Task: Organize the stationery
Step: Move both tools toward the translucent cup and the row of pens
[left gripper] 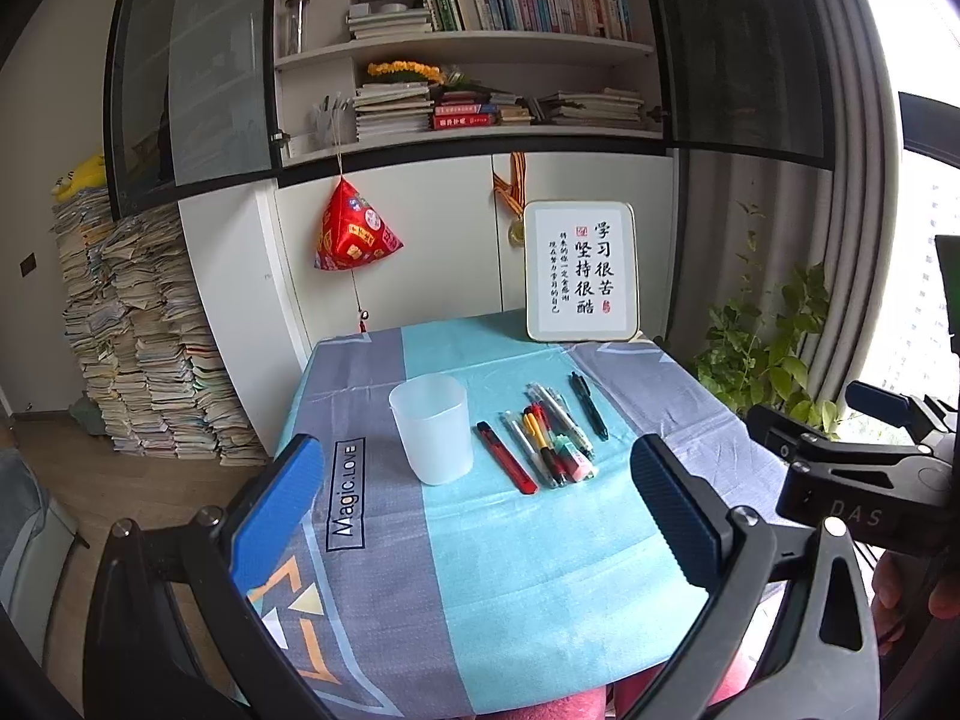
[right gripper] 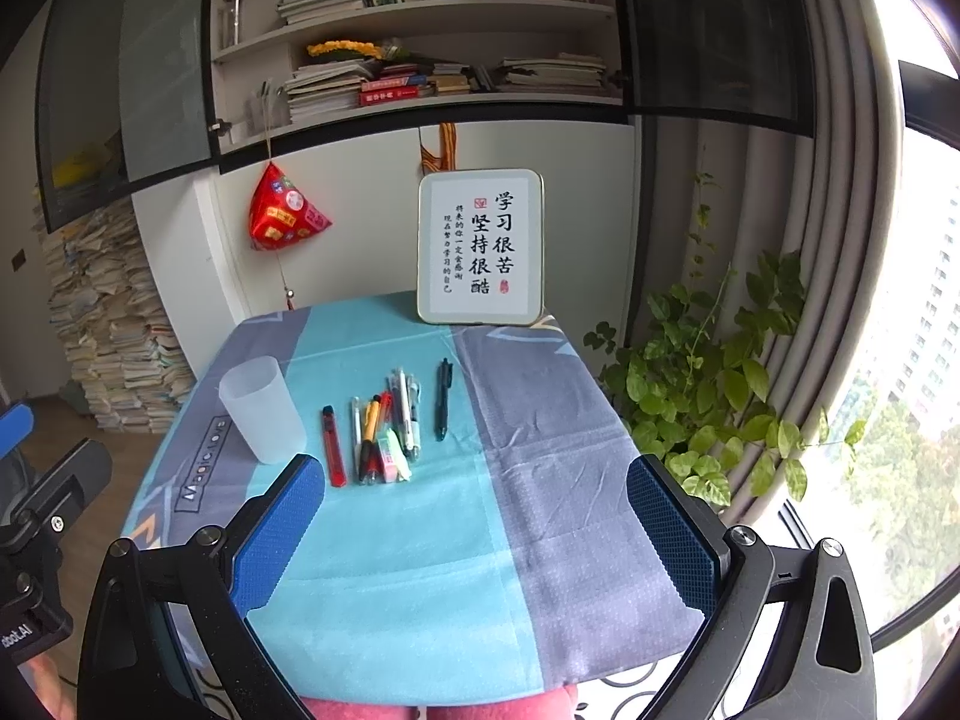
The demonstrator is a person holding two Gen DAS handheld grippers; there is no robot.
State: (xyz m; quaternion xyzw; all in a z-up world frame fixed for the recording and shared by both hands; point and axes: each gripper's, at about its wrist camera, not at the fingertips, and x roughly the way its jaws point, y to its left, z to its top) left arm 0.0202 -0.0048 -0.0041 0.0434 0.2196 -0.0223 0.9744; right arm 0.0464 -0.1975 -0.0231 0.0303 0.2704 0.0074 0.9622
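Hovering above the near edge of the table [left gripper: 540, 600], the left gripper [left gripper: 480, 516] has its blue fingers spread wide with nothing between them, and the right gripper [right gripper: 480, 534] is held the same way, empty. A frosted plastic cup [left gripper: 431, 427] stands upright on the blue-and-grey cloth. Just beside it lies a red utility knife [left gripper: 507, 457], then a loose bunch of pens [left gripper: 549, 432] with a small eraser [left gripper: 575, 462], and a black pen [left gripper: 589, 407] slightly apart. A framed calligraphy sign [left gripper: 581, 272] stands at the far edge.
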